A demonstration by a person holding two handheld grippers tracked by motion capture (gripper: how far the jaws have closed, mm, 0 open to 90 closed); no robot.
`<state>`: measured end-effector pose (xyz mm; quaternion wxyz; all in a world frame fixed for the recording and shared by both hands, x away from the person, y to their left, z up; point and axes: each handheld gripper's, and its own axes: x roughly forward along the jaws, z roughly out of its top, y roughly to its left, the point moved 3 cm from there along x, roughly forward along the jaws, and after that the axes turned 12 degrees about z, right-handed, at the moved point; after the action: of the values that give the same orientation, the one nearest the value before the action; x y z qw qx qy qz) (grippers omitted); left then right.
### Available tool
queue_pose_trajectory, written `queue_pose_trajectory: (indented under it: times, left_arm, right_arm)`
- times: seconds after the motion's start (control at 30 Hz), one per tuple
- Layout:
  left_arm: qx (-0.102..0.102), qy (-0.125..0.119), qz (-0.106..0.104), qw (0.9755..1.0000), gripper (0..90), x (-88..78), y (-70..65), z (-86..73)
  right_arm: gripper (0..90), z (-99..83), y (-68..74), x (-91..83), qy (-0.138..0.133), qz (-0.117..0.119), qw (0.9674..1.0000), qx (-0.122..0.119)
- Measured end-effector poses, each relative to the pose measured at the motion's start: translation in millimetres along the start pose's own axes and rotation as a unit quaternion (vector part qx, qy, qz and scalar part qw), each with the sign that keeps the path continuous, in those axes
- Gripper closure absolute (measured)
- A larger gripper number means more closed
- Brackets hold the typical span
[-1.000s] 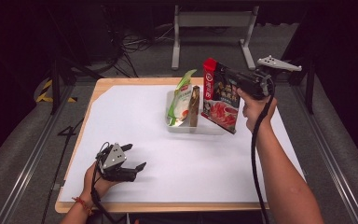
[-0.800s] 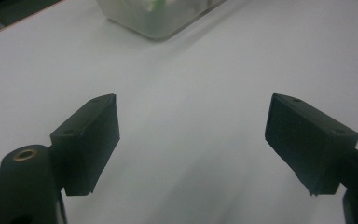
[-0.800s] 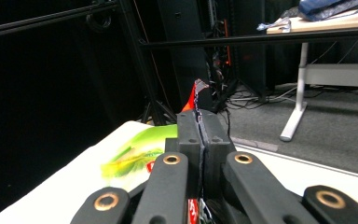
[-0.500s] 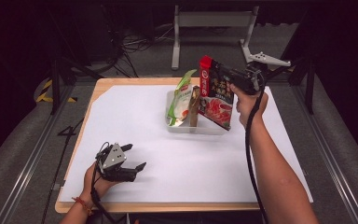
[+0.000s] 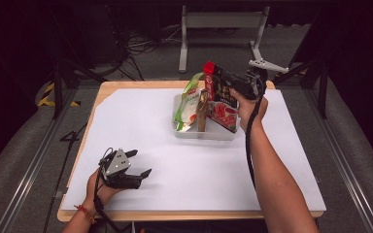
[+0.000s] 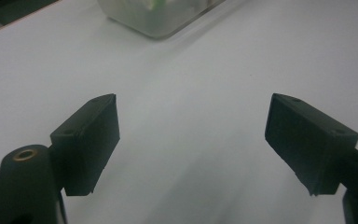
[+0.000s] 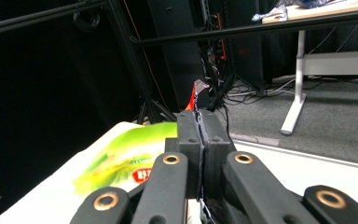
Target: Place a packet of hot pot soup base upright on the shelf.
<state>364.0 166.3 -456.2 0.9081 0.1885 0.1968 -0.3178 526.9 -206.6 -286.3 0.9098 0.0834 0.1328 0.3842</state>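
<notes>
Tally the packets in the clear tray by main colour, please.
Green and white packets: 1
Gold-brown packets: 1
Red and black packets: 1
Total: 3, all standing in the tray; the right tool is clamped on the red one's top edge.

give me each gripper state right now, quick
Left gripper: open, holding nothing, over the white sheet.
Right gripper: closed on the top edge of the red packet at the tray.

A dark room with grey carpet floor, tangled cables and a white-legged desk behind.
</notes>
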Motion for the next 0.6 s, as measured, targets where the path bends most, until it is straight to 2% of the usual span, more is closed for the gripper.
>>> queue_pose_trajectory:
  times: [0.6]
  left_arm:
    - [0.001,0.001,-0.002,1.0,18.5,0.1,-0.7,-0.1]
  right_arm:
    - [88.4,-16.2,-5.0,-4.6,0.009,-0.003,0.9999,-0.013]
